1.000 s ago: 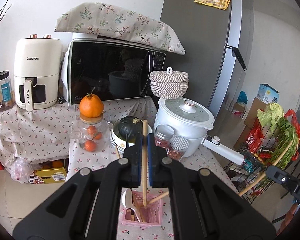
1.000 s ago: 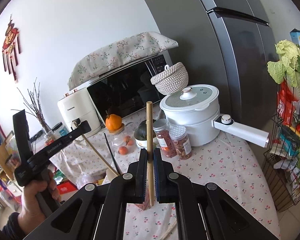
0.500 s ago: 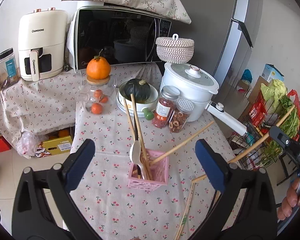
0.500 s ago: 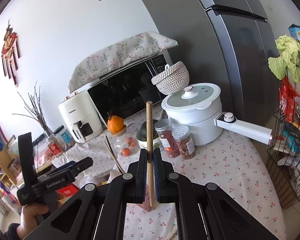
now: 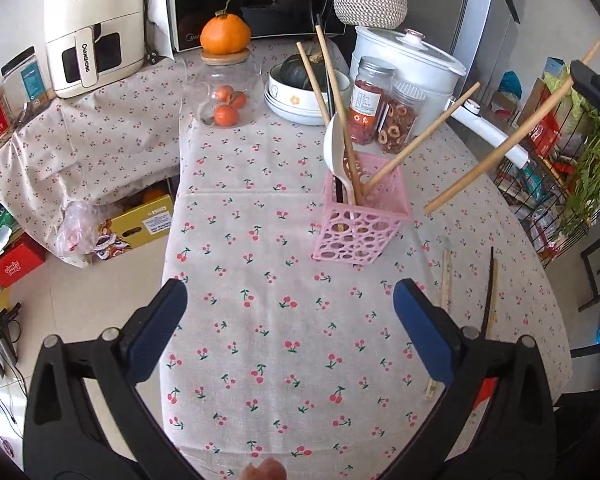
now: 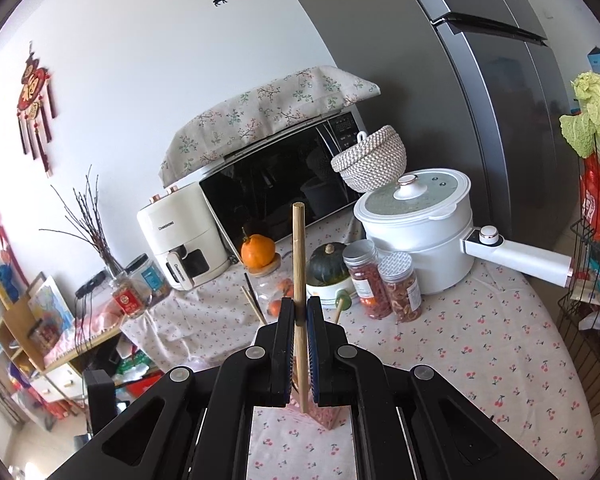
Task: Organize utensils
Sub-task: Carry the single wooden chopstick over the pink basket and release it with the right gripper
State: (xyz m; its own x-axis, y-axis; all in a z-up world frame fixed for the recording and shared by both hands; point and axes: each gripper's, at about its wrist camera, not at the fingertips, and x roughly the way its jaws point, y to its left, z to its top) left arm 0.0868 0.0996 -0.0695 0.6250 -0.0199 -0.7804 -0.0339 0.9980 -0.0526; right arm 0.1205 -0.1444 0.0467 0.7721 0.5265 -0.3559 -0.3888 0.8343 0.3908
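Observation:
A pink perforated utensil holder (image 5: 362, 224) stands on the cherry-print tablecloth and holds a white spoon (image 5: 337, 152), a black chopstick and several wooden chopsticks (image 5: 332, 92). My left gripper (image 5: 288, 328) is open and empty, near the table's front edge, well short of the holder. My right gripper (image 6: 299, 312) is shut on a wooden chopstick (image 6: 299, 260) and holds it upright above the holder's pink corner (image 6: 324, 416). In the left wrist view that chopstick (image 5: 500, 148) hangs slanted in the air to the right of the holder. More chopsticks (image 5: 490, 296) lie loose on the cloth at the right.
Behind the holder stand two spice jars (image 5: 384, 108), a bowl with a dark squash (image 5: 300, 92), a glass jar topped by an orange (image 5: 224, 92) and a white pot with a long handle (image 5: 412, 64). A microwave and air fryer (image 5: 92, 36) stand further back. A wire vegetable rack (image 5: 560, 184) stands right.
My left gripper opened, let its chopstick drop into the holder, and pulled back toward the table's front. My right gripper kept its chopstick and stayed over the holder.

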